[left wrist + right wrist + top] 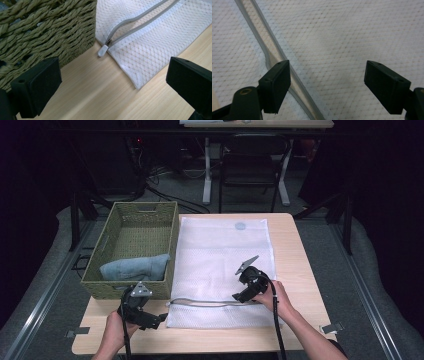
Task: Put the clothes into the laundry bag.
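**Both tools open at the zip edge of a mesh bag**

A white mesh laundry bag (222, 265) lies flat on the wooden tabletop (295, 255), its grey zipper (205, 302) running across the end nearest the person. Just left of the bag stands a green woven basket (107, 242), its side close along the bag's left edge, and a folded blue-grey cloth (135, 267) lies in the near part of the basket.

The right tool (239, 296) is held low over the bag near the right end of the zipper line. In the right gripper view its jaws stand well apart with nothing gripped between them; the left pad (277, 83) sits right over the zipper (274, 53), whose two grey tapes are parted there so the light tabletop shows through. Whether the pad touches the tape I cannot tell. The mesh under the rest of the gap is smooth.

The left tool (157, 319) rests at the near left corner of the bag, in front of the basket's near wall. In the left gripper view its jaws are wide open and hold nothing. Between them lies bare wood, and beyond them the bag's corner (140, 85) and the white zipper pull (103, 50), which lies on the tabletop just beside the basket's corner (87, 37). From the pull the zipper (135, 22) opens into two grey lines that spread apart across the mesh.
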The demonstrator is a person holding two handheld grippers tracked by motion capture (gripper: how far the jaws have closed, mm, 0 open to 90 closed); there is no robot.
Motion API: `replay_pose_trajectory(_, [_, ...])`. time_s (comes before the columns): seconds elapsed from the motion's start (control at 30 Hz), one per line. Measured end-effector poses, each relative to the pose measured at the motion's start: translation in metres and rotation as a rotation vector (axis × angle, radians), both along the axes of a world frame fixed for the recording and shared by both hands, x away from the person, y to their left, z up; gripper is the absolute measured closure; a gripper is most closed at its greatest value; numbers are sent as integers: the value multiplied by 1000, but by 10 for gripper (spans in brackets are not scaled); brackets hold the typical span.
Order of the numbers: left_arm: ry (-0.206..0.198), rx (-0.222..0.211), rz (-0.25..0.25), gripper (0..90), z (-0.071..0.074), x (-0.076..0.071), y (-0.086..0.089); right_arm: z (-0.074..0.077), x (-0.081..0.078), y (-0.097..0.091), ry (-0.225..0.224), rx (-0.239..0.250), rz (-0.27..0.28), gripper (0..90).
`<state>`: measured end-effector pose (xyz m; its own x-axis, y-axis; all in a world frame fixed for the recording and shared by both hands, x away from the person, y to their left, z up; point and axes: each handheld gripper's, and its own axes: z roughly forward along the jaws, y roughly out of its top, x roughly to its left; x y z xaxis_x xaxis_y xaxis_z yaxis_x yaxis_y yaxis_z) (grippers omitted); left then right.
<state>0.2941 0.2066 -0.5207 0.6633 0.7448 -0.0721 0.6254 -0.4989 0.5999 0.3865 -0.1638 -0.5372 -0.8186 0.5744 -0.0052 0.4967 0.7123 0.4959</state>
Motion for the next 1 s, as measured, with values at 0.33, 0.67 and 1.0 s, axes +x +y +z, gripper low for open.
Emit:
replay_pose_trajectory(0.33, [0, 1, -6, 1, 0, 0, 0, -12, 2, 19, 46, -38, 63, 227])
replay_pose_trajectory(0.67, [7, 4, -16, 1, -1, 0, -1, -19, 4, 23, 59, -61, 77, 285])
replay_pose_trajectory(1.0, [10, 7, -19, 1, -1, 0, -1, -20, 5, 22, 51, -67, 72, 442])
